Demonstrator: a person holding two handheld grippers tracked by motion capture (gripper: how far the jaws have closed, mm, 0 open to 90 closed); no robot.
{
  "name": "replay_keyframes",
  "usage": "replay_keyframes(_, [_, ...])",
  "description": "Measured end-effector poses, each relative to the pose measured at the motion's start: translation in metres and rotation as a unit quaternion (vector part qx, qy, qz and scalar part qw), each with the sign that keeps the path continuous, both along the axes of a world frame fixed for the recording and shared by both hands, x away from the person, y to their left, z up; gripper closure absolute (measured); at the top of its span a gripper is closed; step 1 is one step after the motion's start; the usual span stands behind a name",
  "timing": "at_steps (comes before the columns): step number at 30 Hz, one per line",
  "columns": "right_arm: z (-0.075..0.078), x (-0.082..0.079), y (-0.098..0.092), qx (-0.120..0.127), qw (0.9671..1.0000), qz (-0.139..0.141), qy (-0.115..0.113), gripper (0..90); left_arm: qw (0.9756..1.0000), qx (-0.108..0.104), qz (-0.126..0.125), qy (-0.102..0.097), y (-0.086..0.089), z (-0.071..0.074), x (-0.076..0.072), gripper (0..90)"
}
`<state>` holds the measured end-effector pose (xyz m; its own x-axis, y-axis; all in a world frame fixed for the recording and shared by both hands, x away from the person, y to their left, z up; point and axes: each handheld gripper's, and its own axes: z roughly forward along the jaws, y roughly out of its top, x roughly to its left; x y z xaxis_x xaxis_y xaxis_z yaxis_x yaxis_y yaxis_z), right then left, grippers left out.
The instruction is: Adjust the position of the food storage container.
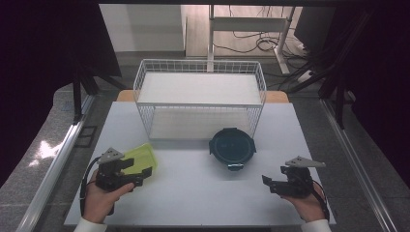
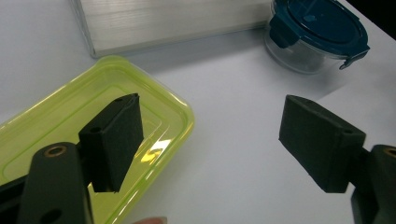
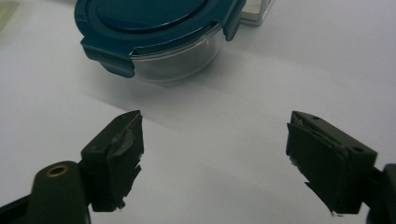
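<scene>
White table (image 1: 193,193): my left gripper (image 1: 138,175) hung agape, one jaw over the green box (image 1: 141,157); right gripper (image 1: 269,183), likewise empty, faced the round tub (image 1: 232,146) ahead, ready for approach.

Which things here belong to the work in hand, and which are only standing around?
In the work:
- left gripper, open
- yellow-green container, next to it
- right gripper, open
- round blue-lidded container, ahead of it

Standing around:
- white wire rack
- desk frame and cables behind the table
</scene>
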<state>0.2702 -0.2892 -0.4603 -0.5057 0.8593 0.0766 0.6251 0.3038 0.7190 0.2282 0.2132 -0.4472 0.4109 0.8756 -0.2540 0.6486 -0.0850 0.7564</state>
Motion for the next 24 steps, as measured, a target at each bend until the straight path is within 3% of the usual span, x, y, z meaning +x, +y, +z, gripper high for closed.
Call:
replay_keyframes(9, [0.0063,-0.0088,-0.0025,0.005,1.0000,0.008,-0.002,25.9,1.0000,-0.002,-0.003,0.000,-0.0036,0.0017,-0.0005,21.4])
replay_keyframes(18, [0.0035,-0.0043,-0.0065,0.014,0.9998,0.007,0.014,33.5,1.0000,0.000,-0.008,0.004,-0.0038,0.0002,0.0015,21.6])
replay_keyframes(24, [0.0063,-0.0054,-0.0068,0.016,0.9997,0.013,0.011,38.1,0.9999,-0.003,-0.009,0.007,-0.0064,0.0015,0.0011,22.0])
